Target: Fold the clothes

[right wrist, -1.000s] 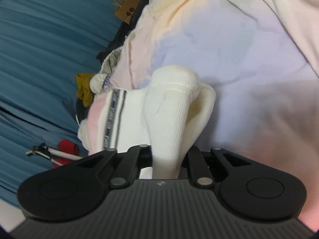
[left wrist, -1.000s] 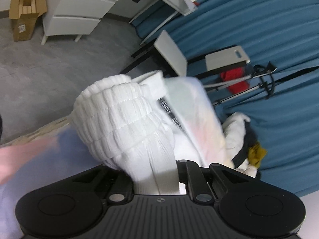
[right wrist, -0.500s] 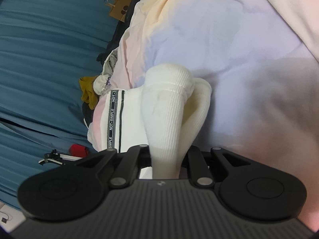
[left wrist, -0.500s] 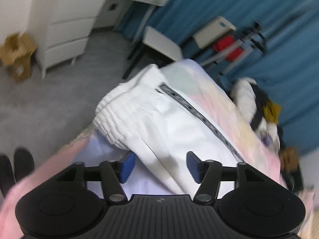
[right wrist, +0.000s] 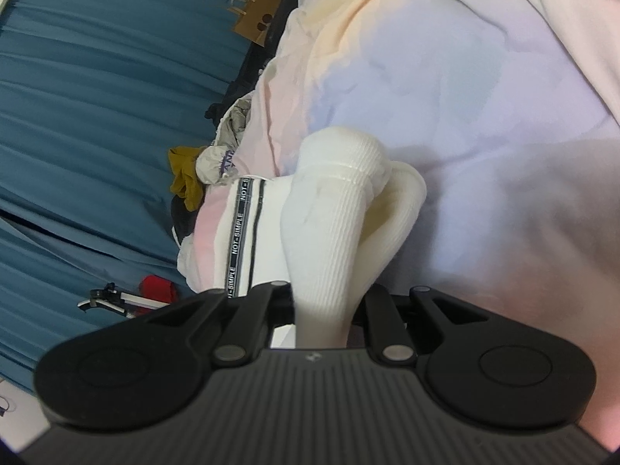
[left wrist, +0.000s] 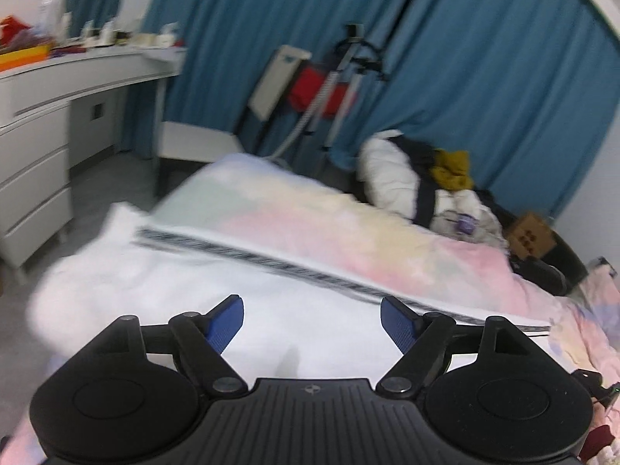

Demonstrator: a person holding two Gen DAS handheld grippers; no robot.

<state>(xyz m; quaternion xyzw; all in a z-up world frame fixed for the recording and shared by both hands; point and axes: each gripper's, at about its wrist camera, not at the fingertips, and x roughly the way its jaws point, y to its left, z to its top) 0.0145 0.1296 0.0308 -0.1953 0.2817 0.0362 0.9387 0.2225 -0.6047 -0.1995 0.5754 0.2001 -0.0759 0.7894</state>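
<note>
White trousers [left wrist: 193, 283] with a black lettered side stripe [left wrist: 271, 261] lie spread on the pastel bedspread [left wrist: 387, 224]. My left gripper [left wrist: 312, 319] is open and empty, its blue pads just above the white fabric. In the right wrist view my right gripper [right wrist: 327, 306] is shut on the ribbed white cuff [right wrist: 329, 224] of the same trousers; the stripe [right wrist: 242, 232] runs to its left. The cuff bunches up in front of the jaws and hides the fingertips.
A pile of clothes [left wrist: 430, 182] sits at the bed's far edge against the blue curtains [left wrist: 484, 77]. A white desk with drawers [left wrist: 35, 147] stands left, a chair and clothes rack [left wrist: 329, 89] behind the bed. A brown paper bag [right wrist: 255, 15] lies by the bed.
My left gripper has opened and let go of the ribbed waistband, then swung up to level; the trousers now lie flat on the bed. My right gripper stays shut on the cuff.
</note>
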